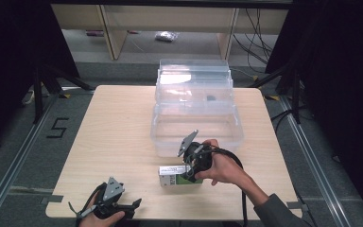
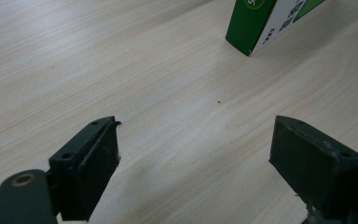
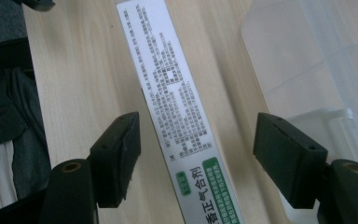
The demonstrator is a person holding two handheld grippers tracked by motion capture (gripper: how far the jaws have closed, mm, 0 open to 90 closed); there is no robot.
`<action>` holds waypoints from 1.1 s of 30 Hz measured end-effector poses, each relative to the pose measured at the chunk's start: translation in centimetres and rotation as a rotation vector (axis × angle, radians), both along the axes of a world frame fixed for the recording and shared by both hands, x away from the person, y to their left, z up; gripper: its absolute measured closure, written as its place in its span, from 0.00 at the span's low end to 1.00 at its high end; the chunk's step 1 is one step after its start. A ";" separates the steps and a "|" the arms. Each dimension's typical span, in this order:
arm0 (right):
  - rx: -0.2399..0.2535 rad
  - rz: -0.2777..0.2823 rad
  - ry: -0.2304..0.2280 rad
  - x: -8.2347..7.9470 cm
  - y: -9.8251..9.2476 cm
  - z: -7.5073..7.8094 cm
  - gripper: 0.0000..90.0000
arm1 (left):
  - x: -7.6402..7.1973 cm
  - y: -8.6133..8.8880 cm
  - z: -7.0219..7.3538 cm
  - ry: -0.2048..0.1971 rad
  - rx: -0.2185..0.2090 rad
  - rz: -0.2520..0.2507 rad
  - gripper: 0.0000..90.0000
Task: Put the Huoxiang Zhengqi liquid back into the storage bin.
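Note:
A long green-and-white box lies flat on the wooden table, just in front of a clear plastic bin. My right gripper is over the box's right end, pointing down. In the right gripper view its jaws straddle the box, with table showing on both sides, so my right gripper is open. My left gripper rests by the table's front edge, open with nothing between its fingers. In the left gripper view, my left gripper faces bare wood, and a corner of the box shows farther off.
The bin's hinged lid stands open toward the back, with a small dark item inside the upper part. The bin wall lies close to my right gripper's outer jaw. Dark cloth and stands flank the table.

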State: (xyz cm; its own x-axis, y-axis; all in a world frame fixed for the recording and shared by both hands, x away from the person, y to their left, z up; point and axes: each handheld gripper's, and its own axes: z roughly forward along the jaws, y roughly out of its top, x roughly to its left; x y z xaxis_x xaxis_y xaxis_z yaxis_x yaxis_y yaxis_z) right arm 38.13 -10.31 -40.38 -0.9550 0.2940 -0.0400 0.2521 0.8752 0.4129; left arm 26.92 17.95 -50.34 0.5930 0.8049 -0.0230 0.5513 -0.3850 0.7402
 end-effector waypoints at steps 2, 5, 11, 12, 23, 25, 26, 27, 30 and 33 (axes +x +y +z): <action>-0.021 0.004 0.011 0.1 0.2 -0.2 0.37 | 0.0 0.2 0.2 0.015 0.020 -0.020 0.17; -0.039 -0.005 0.021 0.1 0.5 -0.5 0.37 | -0.1 0.2 0.3 0.015 0.022 -0.021 0.17; -0.050 0.010 0.041 0.3 1.1 -0.8 0.36 | 0.0 0.2 0.2 0.014 0.020 -0.018 0.17; -0.050 0.013 0.040 0.3 1.2 -0.9 0.36 | 0.0 0.2 0.2 0.015 0.021 -0.020 0.17; -0.118 0.009 0.085 0.8 2.2 -2.2 0.38 | 0.0 0.1 0.2 0.006 0.006 -0.001 0.17; -0.121 0.010 0.076 1.1 2.3 -2.4 0.40 | -0.1 0.1 0.2 0.006 0.009 0.000 0.17; -0.130 0.007 0.075 1.1 2.4 -2.5 0.40 | -0.1 0.2 0.2 0.007 0.015 -0.005 0.17; -0.120 0.051 0.081 1.3 2.4 -2.7 0.40 | -0.1 0.3 0.3 0.011 0.027 -0.018 0.17; -0.133 0.013 0.091 1.1 2.5 -2.8 0.41 | -0.1 0.1 0.3 0.009 0.010 -0.010 0.17; -0.148 0.049 0.063 1.3 2.5 -2.9 0.43 | -0.1 0.1 0.3 0.009 0.011 -0.012 0.17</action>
State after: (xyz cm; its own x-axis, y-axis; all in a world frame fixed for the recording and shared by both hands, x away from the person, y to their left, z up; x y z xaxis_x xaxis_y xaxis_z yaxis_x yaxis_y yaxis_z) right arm 39.45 -7.82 -43.28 -0.9699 0.2427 -0.0191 0.2293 0.9372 0.2630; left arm 26.82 18.10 -50.05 0.6021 0.7982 -0.0193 0.5532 -0.3996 0.7310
